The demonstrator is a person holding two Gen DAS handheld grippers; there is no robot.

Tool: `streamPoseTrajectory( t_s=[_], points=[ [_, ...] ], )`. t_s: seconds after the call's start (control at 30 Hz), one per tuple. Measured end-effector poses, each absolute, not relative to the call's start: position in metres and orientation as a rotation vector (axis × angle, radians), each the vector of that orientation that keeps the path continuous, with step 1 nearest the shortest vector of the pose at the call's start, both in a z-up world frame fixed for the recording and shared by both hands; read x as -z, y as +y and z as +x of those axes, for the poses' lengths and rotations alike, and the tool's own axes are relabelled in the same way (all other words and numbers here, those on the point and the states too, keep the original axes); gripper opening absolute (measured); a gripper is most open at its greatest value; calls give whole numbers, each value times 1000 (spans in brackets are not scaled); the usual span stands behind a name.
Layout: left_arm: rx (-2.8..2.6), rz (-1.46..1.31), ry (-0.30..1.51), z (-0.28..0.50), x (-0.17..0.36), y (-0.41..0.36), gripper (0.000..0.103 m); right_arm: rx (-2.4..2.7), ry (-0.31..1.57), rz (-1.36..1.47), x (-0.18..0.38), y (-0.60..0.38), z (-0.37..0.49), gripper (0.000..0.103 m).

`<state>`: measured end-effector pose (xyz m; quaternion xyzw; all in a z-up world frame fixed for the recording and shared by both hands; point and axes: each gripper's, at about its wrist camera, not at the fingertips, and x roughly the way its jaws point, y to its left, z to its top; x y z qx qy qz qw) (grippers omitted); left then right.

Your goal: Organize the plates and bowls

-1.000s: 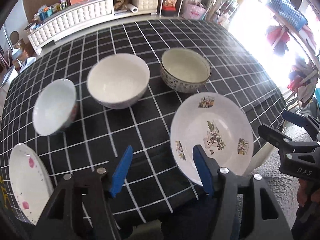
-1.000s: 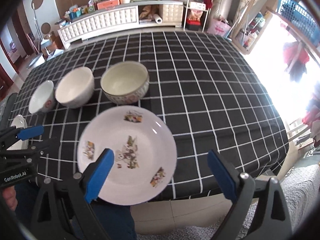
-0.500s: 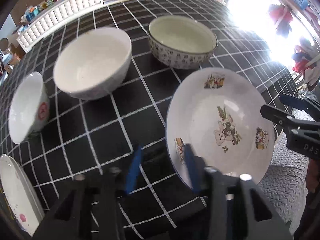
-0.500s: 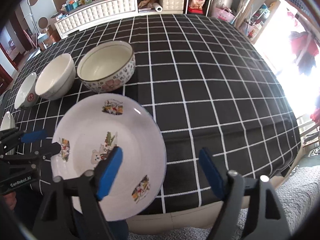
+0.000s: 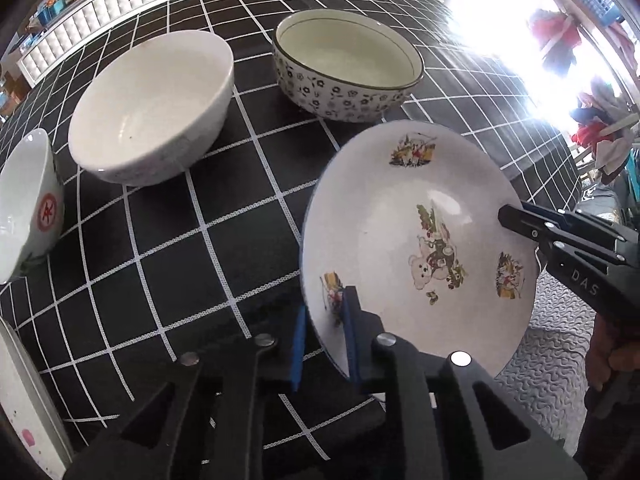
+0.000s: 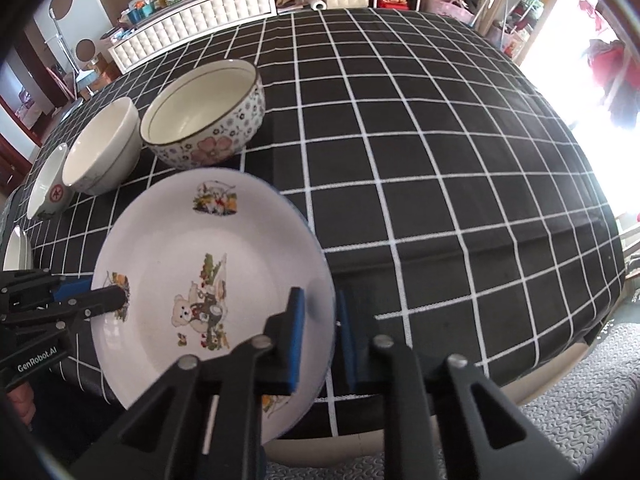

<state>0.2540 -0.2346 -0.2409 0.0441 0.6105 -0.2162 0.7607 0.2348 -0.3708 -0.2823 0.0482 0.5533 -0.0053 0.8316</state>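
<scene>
A white plate with bear pictures (image 5: pixel 420 240) (image 6: pixel 212 280) lies at the near edge of the black checked table. My left gripper (image 5: pixel 324 344) is shut on its left rim; it also shows in the right wrist view (image 6: pixel 116 298). My right gripper (image 6: pixel 320 332) is shut on its right rim, and it shows in the left wrist view (image 5: pixel 516 216). Behind the plate stand a flower-patterned bowl (image 5: pixel 348 64) (image 6: pixel 204 116), a plain white bowl (image 5: pixel 152 104) (image 6: pixel 100 148) and a small white bowl with a red mark (image 5: pixel 28 204) (image 6: pixel 48 188).
Another white plate with pink spots (image 5: pixel 24 412) (image 6: pixel 16 248) lies at the table's near left edge. A white cabinet (image 6: pixel 192 24) and cluttered shelves stand beyond the far edge. The table's right half (image 6: pixel 440 140) carries only the cloth.
Both grippers have moved forward to the bear plate and closed on its opposite rims. The bowls have not moved.
</scene>
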Motion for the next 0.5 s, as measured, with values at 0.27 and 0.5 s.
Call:
streamPoseTrajectory(
  t_s=[0.27, 0.5],
  points=[
    [459, 97, 1327, 252, 236, -230, 15, 26, 1153, 85, 283, -366, 233, 18],
    [443, 92, 1330, 250, 235, -229, 15, 46, 1151, 144, 283, -369, 234, 19]
  ],
)
